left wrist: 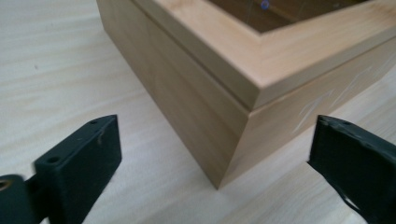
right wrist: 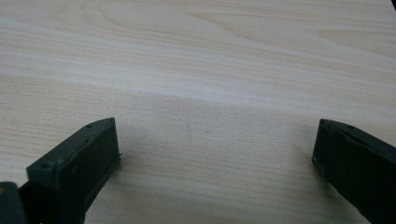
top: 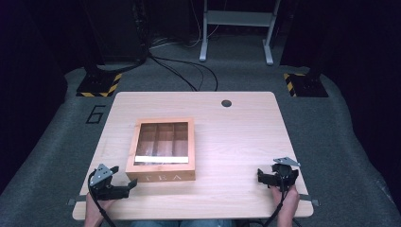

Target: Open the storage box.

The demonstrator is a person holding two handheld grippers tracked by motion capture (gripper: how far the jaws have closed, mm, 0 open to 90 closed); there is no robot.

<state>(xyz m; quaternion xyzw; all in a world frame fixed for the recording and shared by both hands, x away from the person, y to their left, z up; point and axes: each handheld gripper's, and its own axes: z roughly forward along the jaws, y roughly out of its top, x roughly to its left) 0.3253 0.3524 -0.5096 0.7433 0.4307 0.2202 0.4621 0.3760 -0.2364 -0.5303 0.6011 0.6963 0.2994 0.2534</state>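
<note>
So the left gripper sits at about 7 o'clock on the table, jaws spread wide with nothing between them, aimed right at the near-left corner of the wooden tea box. In the left gripper view that corner sits between the two jaws but a bit ahead of them, not touching either one. My worry: if the jaws go in on a corner like that, they'd be clamping diagonal faces and could just slide off, or shove the box and spin it across the table. The lid looks like it has a clear window with empty dividers underneath, and the seam between lid and base is thin, so catching the base instead of the lid would probably lift the whole box rather than open it. The box itself is left of centre, roughly 9 o'clock, with TEA on the front face. Over at 4 o'clock the right gripper is also wide open, holding nothing, just bare wood in front of it and well apart from the box. Nothing's really in the way; there's only a small round hole up at 12 o'clock.
</note>
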